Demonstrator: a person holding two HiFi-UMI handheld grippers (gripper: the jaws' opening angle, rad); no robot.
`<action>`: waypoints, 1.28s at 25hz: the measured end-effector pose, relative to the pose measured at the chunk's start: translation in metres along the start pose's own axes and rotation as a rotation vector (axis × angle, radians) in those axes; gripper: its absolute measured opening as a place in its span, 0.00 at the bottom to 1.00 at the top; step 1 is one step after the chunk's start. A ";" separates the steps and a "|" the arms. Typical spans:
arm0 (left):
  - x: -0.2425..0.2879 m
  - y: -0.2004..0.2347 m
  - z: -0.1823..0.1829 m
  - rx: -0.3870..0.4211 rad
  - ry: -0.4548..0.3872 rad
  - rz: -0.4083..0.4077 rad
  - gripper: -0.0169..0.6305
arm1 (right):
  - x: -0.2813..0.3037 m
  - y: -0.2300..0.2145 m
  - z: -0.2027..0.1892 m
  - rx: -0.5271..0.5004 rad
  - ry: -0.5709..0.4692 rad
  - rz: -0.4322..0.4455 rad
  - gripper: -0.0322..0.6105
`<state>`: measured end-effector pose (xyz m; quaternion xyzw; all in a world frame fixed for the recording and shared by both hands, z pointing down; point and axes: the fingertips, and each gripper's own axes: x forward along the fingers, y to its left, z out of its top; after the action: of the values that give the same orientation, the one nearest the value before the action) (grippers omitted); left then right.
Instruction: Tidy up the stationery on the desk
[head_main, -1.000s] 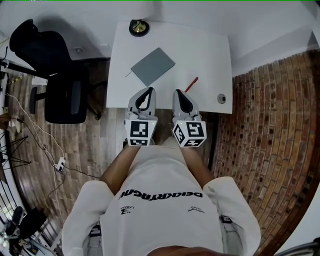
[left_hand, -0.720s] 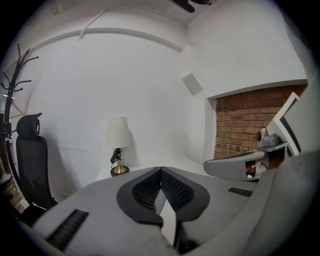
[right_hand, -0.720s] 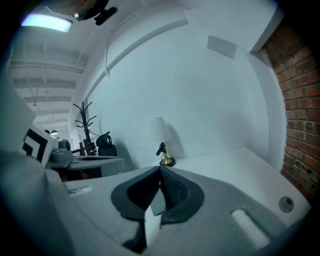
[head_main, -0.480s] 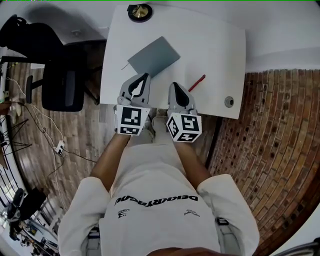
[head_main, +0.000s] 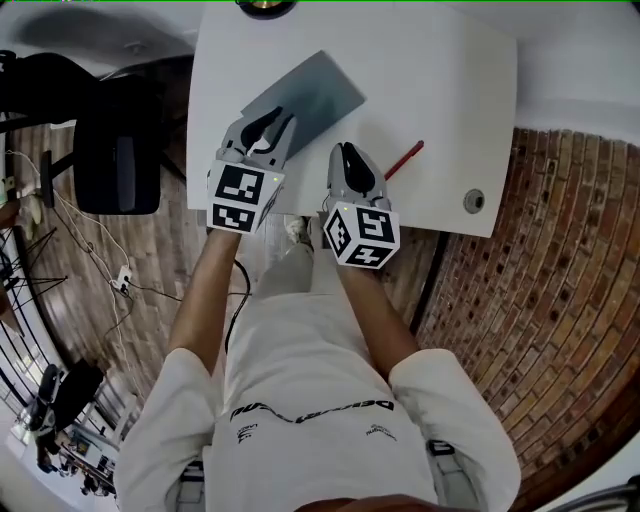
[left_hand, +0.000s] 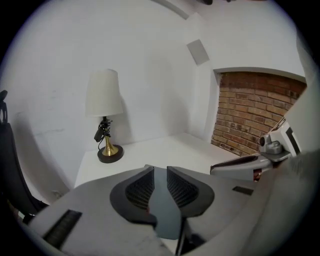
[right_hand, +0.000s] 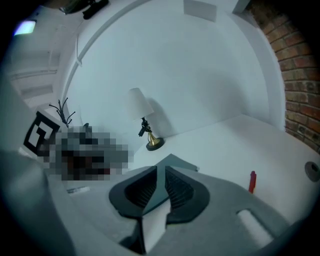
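Observation:
A grey notebook (head_main: 305, 92) lies askew on the white desk (head_main: 450, 90). A red pen (head_main: 404, 160) lies to its right, also in the right gripper view as the red pen (right_hand: 252, 181). My left gripper (head_main: 270, 122) hovers over the notebook's near corner. Its jaws stand almost together, and only the notebook (left_hand: 161, 200) shows through the slit. My right gripper (head_main: 345, 152) hangs over the desk's front edge, left of the pen and apart from it. Its jaws are also nearly closed with nothing between them. The left gripper (left_hand: 160, 170) and right gripper (right_hand: 161, 169) both point toward the wall.
A lamp (left_hand: 104, 115) with a brass foot stands at the desk's far left by the wall. A round cable grommet (head_main: 473, 200) sits near the front right corner. A black office chair (head_main: 110, 150) stands left of the desk, and brick flooring lies to the right.
Both grippers have moved forward from the desk's front edge over the desk. The left one now reaches the notebook's near corner, and the right one is closer to the pen.

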<state>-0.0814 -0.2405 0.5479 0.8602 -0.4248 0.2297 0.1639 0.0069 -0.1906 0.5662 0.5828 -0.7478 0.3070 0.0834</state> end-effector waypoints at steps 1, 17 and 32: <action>0.007 0.005 -0.004 0.012 0.017 -0.004 0.15 | 0.006 -0.003 -0.004 0.013 0.009 -0.006 0.12; 0.094 0.058 -0.062 0.055 0.249 -0.066 0.26 | 0.073 -0.025 -0.060 0.127 0.188 -0.067 0.22; 0.131 0.066 -0.090 0.002 0.455 -0.246 0.30 | 0.104 -0.036 -0.085 0.152 0.295 -0.101 0.24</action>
<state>-0.0878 -0.3218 0.6996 0.8318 -0.2690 0.3958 0.2812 -0.0116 -0.2335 0.6972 0.5729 -0.6718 0.4404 0.1632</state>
